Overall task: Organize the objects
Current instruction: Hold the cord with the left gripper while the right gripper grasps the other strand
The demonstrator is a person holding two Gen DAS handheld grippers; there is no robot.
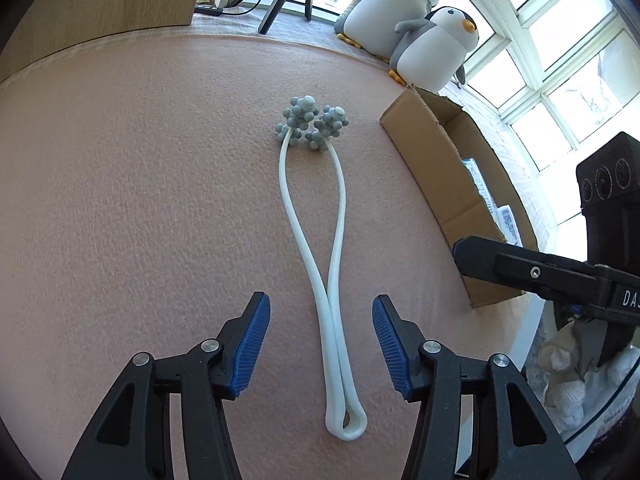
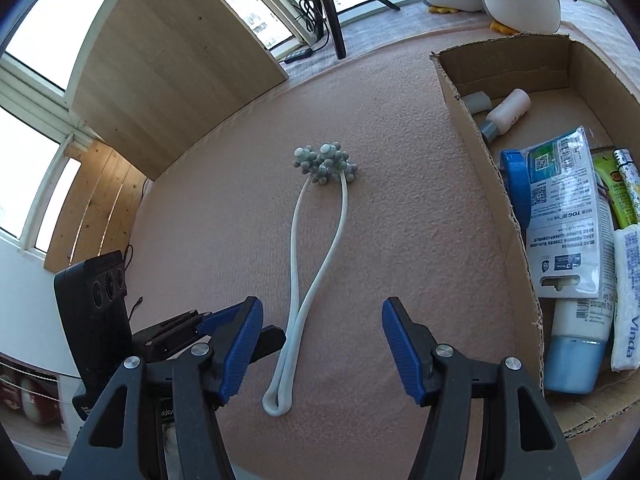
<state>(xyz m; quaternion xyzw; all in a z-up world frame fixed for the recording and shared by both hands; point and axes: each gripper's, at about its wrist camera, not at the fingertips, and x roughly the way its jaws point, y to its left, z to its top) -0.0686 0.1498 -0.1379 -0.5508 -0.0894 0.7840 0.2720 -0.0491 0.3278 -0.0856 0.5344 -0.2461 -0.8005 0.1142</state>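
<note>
1. In the left wrist view, the massager [image 1: 320, 240] lies on the surface [image 1: 140, 200] at frame centre, its loop end at the bottom.
2. The cardboard box [image 1: 436, 184] sits right of it.
3. Two plush penguins [image 1: 416, 20] stand at top, behind the box.
4. In the right wrist view, bottles and packets [image 2: 568, 216] lie inside the box.

"vinda" on tissue pack [image 2: 627, 304]; "da" on right tool [image 1: 630, 299].
</note>
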